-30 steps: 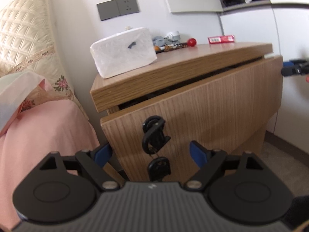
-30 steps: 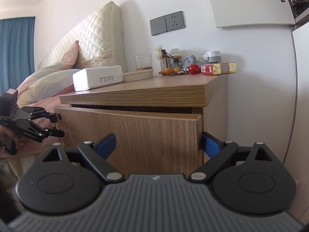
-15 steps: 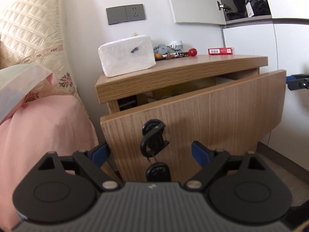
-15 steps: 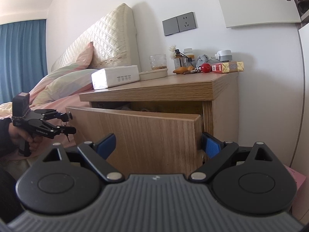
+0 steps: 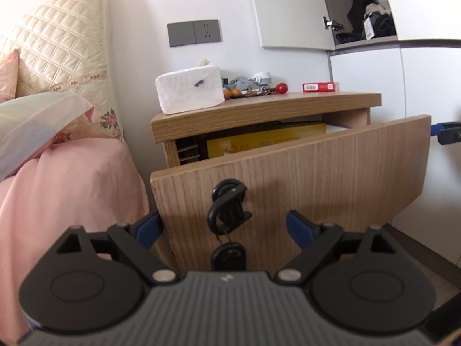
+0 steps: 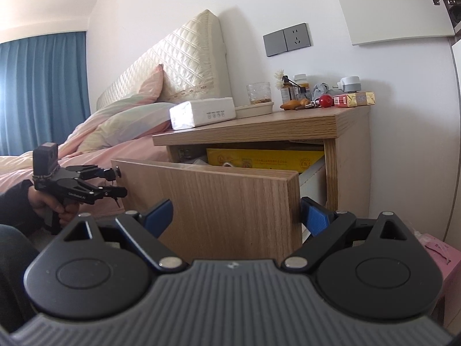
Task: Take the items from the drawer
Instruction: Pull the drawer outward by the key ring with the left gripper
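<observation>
While the drawer (image 6: pixel 219 199) stands pulled out of the nightstand (image 6: pixel 348 155), yellow box (image 6: pixel 265 158) inside, left claw (image 5: pixel 224 226) and right claw (image 6: pixel 234 214) both spread apart, holding nothing.

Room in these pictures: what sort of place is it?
Most likely a bedroom. A bed with pillows stands beside a wooden nightstand, whose drawer is open, and a wardrobe holds clothes.
</observation>
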Motion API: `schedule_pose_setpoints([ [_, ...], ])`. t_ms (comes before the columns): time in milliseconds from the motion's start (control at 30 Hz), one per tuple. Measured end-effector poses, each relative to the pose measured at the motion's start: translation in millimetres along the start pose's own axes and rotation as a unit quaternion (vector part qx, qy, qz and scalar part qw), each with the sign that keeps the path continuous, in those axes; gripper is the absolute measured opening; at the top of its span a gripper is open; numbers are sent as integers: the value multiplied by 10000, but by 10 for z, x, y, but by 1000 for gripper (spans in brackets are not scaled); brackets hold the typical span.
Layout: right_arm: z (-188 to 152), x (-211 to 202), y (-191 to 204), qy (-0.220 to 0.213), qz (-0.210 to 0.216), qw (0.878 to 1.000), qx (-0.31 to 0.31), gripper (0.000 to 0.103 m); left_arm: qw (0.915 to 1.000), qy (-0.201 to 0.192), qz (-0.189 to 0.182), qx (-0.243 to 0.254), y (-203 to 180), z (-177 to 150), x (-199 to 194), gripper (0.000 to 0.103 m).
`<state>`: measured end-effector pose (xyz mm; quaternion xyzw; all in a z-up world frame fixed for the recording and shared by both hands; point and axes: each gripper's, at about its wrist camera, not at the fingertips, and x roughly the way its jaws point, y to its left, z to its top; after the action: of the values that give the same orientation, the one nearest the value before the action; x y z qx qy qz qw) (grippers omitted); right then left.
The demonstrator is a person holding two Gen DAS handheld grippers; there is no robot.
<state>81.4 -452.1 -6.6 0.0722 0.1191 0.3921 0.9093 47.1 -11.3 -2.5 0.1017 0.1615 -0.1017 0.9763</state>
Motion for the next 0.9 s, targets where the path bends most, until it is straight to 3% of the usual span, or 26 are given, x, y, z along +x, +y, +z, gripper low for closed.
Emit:
schedule_pose_setpoints([
  [167,-36,-43,1,-99,67,9999,76,97,9999,-122,-69,93,-17,-77,-20,95],
  [367,-22,-28,0,-73,90,9999,11,97,9990,-284,-86,-334,-14,-256,47,95],
  [533,-44,-37,25,-26,76,9999,-141,97,9977,-349,-156,-562,-20,-381,132,101],
  [900,-50,-33,-27,-150,199,9996,105,101,9967,-410,-161,-682,-28,-396,147,103],
])
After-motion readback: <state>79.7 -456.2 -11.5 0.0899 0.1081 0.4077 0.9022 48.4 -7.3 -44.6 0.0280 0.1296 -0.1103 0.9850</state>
